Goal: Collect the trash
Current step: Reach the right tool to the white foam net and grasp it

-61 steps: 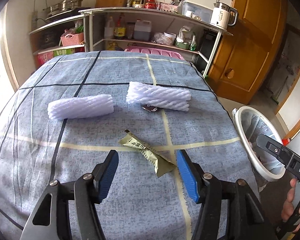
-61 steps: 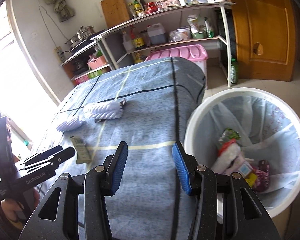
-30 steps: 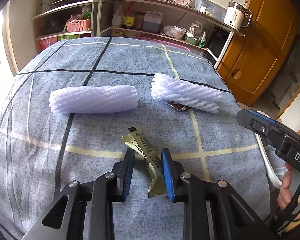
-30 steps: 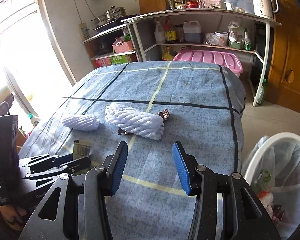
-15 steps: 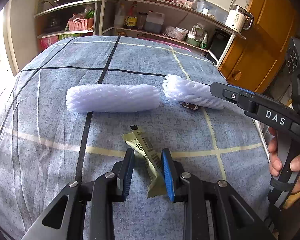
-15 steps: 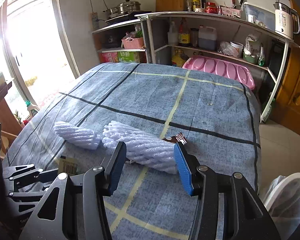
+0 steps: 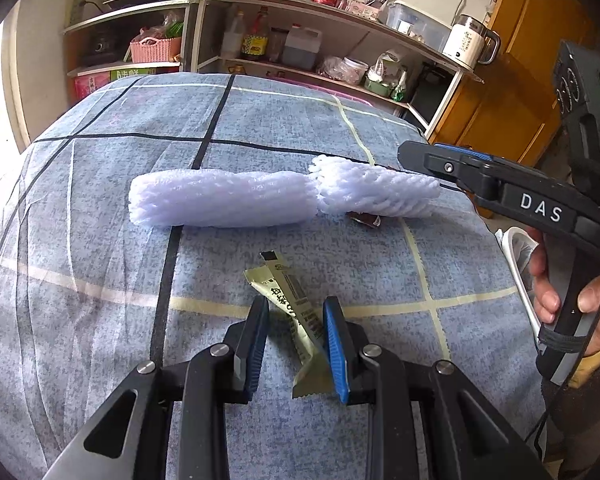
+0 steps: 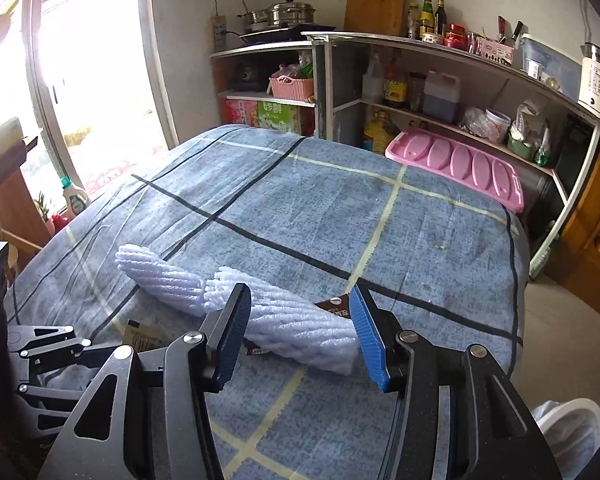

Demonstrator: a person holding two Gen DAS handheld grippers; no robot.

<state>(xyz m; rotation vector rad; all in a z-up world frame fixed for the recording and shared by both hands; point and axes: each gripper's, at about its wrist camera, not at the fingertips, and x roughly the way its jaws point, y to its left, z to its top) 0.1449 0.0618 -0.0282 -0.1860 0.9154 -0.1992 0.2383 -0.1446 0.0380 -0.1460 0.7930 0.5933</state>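
An olive-green sachet wrapper (image 7: 276, 280) stands crumpled between the blue pads of my left gripper (image 7: 295, 308), which is shut on it just above the blue checked cloth (image 7: 100, 300). Beyond lie two white foam net sleeves, end to end: the left foam sleeve (image 7: 220, 200) and the right foam sleeve (image 7: 376, 196). A small brown wrapper (image 7: 366, 219) peeks from under the right one. My right gripper (image 8: 299, 294) hovers over that right foam sleeve (image 8: 300, 328) with its jaws opening; the pads stand on either side and do not press it. The brown wrapper (image 8: 334, 304) shows by the right pad.
A white bin (image 7: 516, 264) lined with a bag stands off the table's right edge, also low in the right wrist view as the bin (image 8: 572, 428). Metal shelves (image 8: 440, 92) with bottles and a pink lid (image 8: 456, 164) lie behind the table. A hand (image 7: 548, 280) grips the right tool.
My left gripper closed on the sachet wrapper and has kept it. My right gripper swung from over the bin to the table, came up to the right foam sleeve, and its jaws widened.
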